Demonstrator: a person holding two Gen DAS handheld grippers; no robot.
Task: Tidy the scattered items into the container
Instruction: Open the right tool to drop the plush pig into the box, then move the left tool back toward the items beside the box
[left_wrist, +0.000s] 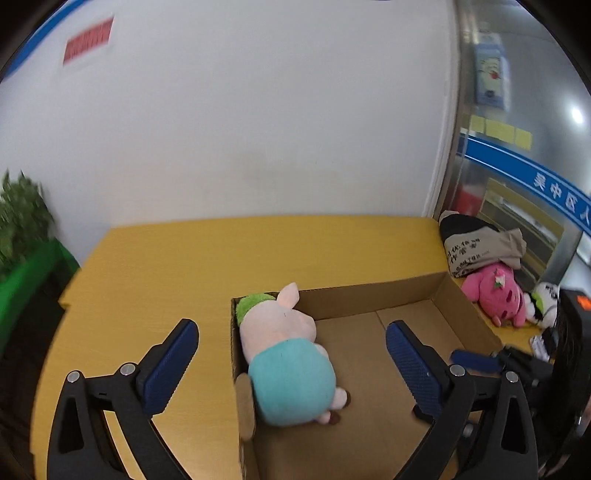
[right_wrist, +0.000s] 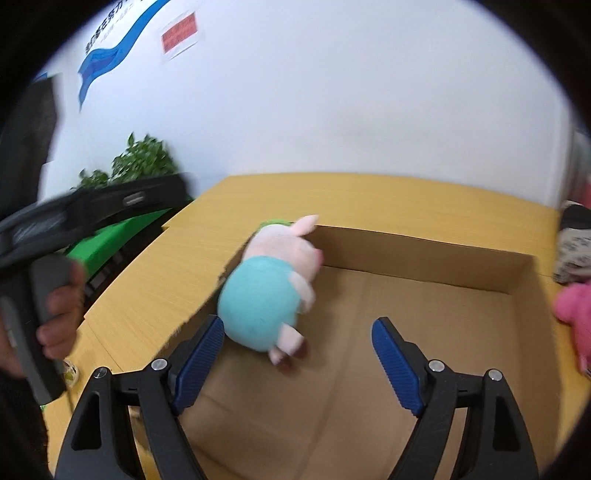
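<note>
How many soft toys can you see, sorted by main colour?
Pink and teal: 1, the pig lying in the box
Hot pink: 1, plush on the table past the box
White and black: 1, plush beside it
Total: 3

We see both views evenly and brightly lit, the white wall (left_wrist: 258, 110) almost washed out, with only a soft shadow under the plush pig (left_wrist: 291, 354) in the cardboard box (left_wrist: 369, 295) and a bright glare spot on the metal panel (left_wrist: 577, 115) at the right. Both fisheye pictures bend straight lines and darken to black at the corners. In the right wrist view we find motion blur on the pig, the plant (right_wrist: 140, 162) and the hand (right_wrist: 61, 310) at the left edge.
</note>
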